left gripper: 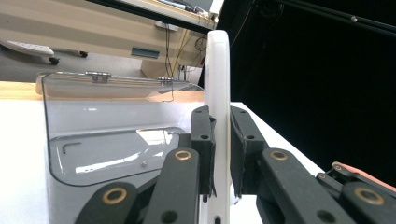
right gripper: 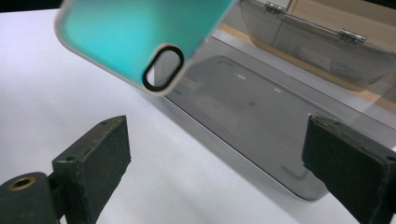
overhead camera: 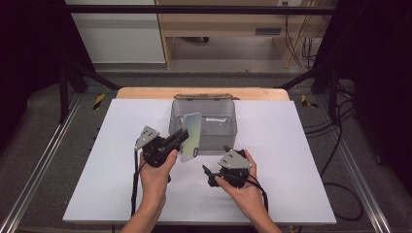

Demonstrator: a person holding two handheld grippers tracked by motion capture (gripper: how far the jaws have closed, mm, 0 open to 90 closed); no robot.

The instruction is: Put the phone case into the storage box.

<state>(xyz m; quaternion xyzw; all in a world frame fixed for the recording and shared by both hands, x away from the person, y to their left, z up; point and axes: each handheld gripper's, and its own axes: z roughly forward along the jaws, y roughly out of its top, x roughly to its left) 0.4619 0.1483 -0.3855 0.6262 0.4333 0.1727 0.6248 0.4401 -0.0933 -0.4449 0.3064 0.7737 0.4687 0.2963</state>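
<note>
High view looks down; both gripper views, close in, share the clear box [overhead camera: 204, 124].

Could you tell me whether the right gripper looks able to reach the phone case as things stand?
Probably yes: the right gripper is open, and the phone case, clamped in the left gripper, hangs just ahead with nothing between.

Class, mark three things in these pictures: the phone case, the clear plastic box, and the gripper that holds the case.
phone case [overhead camera: 191, 136], high view, middle of its back.
clear plastic box [overhead camera: 228, 130], high view, its right wall.
left gripper [left gripper: 219, 154], left gripper view, between its fingertips, shut on the case's edge.
</note>
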